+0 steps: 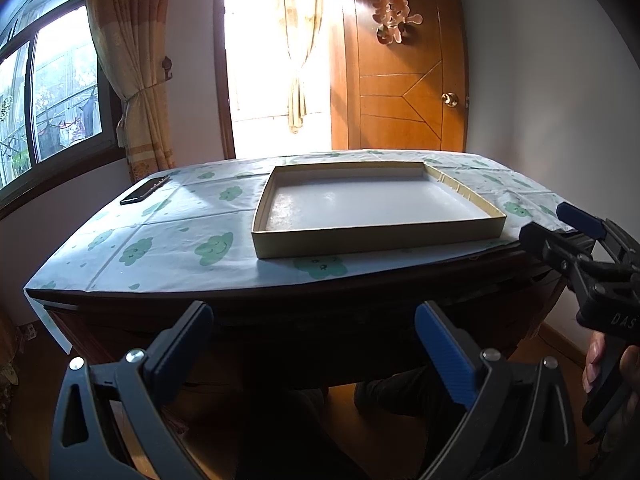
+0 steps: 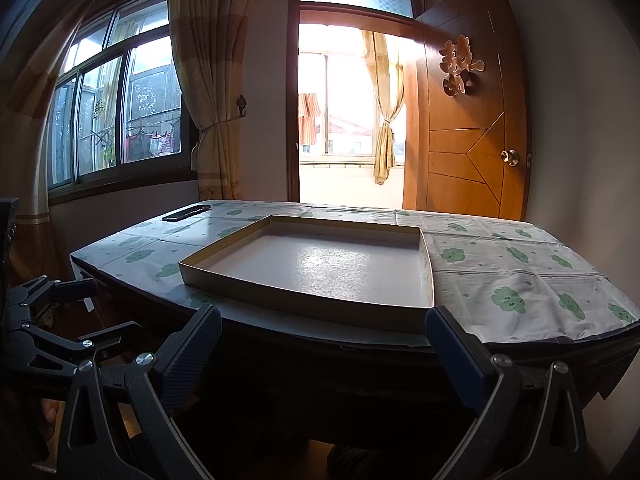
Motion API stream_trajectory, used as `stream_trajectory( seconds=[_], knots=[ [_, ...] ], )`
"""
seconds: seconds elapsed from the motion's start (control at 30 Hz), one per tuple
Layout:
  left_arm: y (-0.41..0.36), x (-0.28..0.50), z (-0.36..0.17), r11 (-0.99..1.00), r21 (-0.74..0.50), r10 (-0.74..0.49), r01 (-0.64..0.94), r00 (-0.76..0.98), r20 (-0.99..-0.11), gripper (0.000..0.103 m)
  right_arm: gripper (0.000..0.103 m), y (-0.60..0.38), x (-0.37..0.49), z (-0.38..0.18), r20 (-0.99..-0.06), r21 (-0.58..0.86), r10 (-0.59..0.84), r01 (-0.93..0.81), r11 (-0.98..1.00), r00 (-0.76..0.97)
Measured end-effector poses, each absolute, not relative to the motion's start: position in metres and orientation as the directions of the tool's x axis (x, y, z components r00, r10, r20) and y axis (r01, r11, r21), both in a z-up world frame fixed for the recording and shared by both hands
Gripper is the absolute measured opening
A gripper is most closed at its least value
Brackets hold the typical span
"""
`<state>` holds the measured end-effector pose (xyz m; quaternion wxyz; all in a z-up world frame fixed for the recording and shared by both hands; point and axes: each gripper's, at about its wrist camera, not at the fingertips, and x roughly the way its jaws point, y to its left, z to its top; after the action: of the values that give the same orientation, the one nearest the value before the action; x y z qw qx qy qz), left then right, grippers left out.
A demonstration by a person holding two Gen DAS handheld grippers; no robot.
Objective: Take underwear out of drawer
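No underwear and no drawer can be made out in either view; the table's front below the top is dark. My left gripper (image 1: 320, 344) is open, holding nothing, level with the table's near edge. My right gripper (image 2: 326, 348) is open too, with nothing between its pads, in front of the same edge. The right gripper (image 1: 560, 226) also shows at the right of the left wrist view, held by a hand (image 1: 600, 360). The left gripper (image 2: 96, 308) appears low at the left of the right wrist view.
A dark wooden table (image 1: 180, 240) (image 2: 500, 272) carries a white cloth printed with green clouds. An empty shallow cardboard box (image 1: 360, 246) (image 2: 304, 300) lies on it. A black phone (image 1: 144, 190) (image 2: 186, 213) lies at the far left. Behind are an open wooden door (image 1: 400, 92) and a curtained window (image 2: 120, 112).
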<state>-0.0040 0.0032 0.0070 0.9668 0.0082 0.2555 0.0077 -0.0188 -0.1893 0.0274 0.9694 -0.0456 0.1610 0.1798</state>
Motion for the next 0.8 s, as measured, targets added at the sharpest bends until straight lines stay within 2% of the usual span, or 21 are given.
stream_trajectory(
  seconds=[0.13,0.27,0.8],
  knots=[
    [0.003,-0.004,0.006,1.0,0.019,0.018,-0.009,0.869,-0.494,0.103,0.103,-0.193,-0.015,0.025,-0.338,-0.026,0.314,-0.343,0.939,0.887],
    [0.001,-0.003,0.005,1.0,0.019,0.017,-0.009,0.869,-0.495,0.103,0.103,-0.196,-0.013,0.021,-0.341,0.021,0.361,-0.377,0.926,0.868],
    [0.003,0.002,-0.005,1.0,0.009,0.017,-0.014,0.86,-0.51,0.103,0.103,-0.192,-0.004,0.004,-0.285,-0.012,0.397,-0.418,0.908,0.872]
  ],
)
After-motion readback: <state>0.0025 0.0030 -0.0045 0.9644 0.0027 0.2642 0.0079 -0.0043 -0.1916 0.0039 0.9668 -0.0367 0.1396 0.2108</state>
